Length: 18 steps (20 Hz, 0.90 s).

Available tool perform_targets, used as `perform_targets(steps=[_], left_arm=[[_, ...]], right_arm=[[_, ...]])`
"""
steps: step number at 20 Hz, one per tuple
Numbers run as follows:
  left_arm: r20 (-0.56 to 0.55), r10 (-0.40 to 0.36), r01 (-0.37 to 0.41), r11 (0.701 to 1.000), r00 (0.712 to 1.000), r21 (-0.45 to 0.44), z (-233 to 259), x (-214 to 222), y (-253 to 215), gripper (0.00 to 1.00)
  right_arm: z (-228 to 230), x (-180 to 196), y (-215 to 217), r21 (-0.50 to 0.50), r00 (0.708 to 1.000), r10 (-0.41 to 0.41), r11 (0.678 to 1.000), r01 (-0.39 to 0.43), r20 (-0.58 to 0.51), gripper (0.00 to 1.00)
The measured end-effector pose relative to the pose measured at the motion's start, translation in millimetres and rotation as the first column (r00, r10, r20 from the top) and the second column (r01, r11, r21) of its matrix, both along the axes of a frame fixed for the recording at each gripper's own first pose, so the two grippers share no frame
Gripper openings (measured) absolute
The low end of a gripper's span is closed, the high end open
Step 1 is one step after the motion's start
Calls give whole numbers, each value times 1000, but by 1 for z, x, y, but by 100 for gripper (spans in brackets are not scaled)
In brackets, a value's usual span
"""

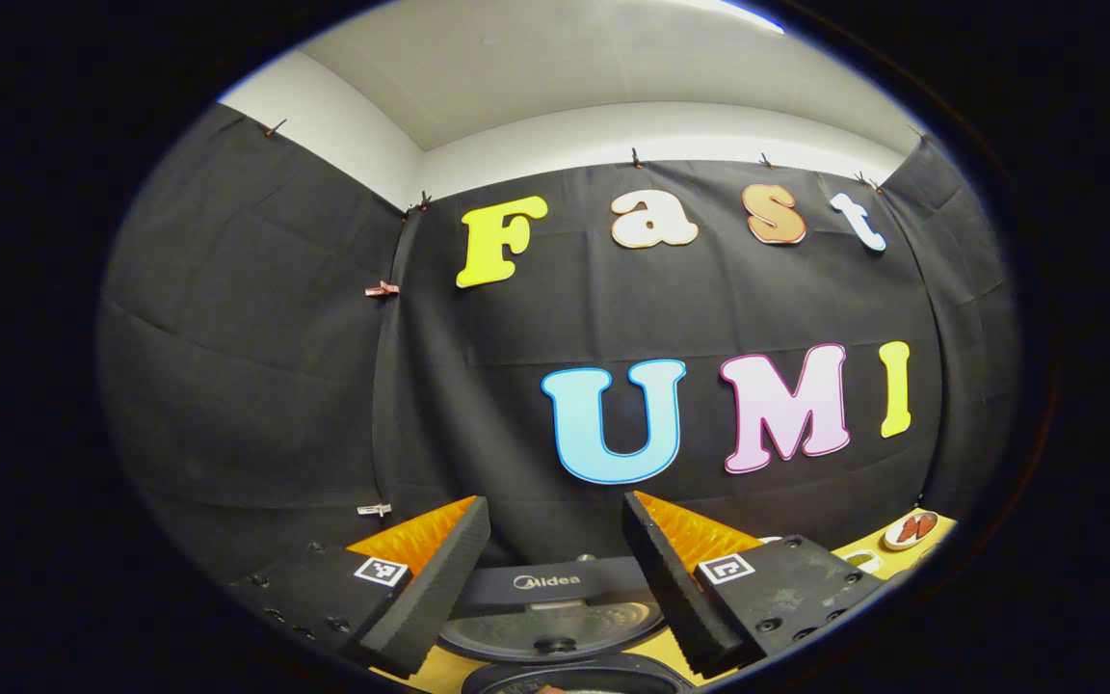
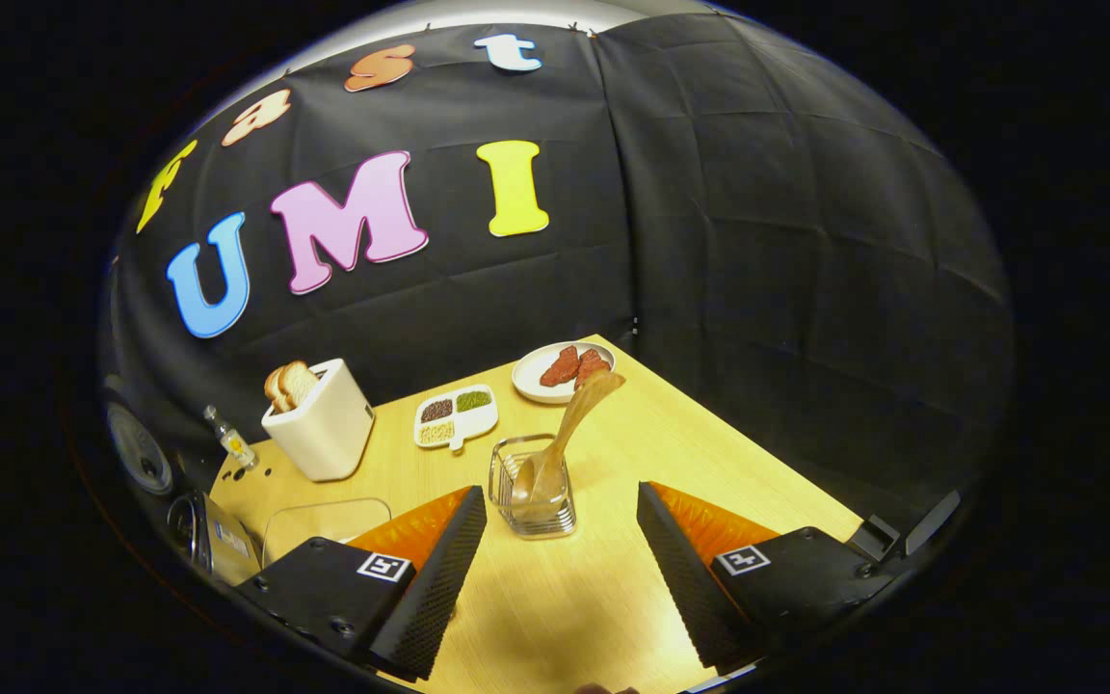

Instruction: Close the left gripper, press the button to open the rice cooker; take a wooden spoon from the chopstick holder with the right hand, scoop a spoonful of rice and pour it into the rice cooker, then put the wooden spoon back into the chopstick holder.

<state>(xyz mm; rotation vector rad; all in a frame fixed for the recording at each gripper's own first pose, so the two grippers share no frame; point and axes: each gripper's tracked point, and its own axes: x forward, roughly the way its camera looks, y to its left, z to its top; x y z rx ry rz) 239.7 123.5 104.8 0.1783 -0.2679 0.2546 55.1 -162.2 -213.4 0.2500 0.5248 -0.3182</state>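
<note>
Right gripper (image 2: 555, 569), fingers spread and empty, faces the wooden spoon (image 2: 569, 434) leaning toward one o'clock in the clear chopstick holder (image 2: 534, 496) at twelve; light, stiff, best pinched mid-handle.

The left gripper (image 1: 555, 569) hangs with its 2 fingers (image 1: 430, 588) spread wide, holding nothing. Between them and below sits the rice cooker (image 1: 555, 627), lid raised behind its dark rim. A small plate (image 1: 911, 530) rests far right on the yellow worktop (image 1: 892, 559).
</note>
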Motion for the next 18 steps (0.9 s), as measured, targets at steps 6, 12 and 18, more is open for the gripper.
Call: perform_targets(steps=[6, 12, 18], left_arm=[[-63, -15, 12, 999, 998, -40, -23, 35, 16, 94], [-196, 9, -21, 998, 981, -56, -48, 25, 8, 98], [-295, -44, -10, 984, 955, -179, -80, -26, -15, 100]], right_arm=[[17, -20, 64, -19, 992, 127, 992, -127, -2, 99], [29, -17, 95, -19, 977, 212, 977, -211, 25, 99], [26, -1, 109, 14, 966, 258, 966, -258, 19, 99]])
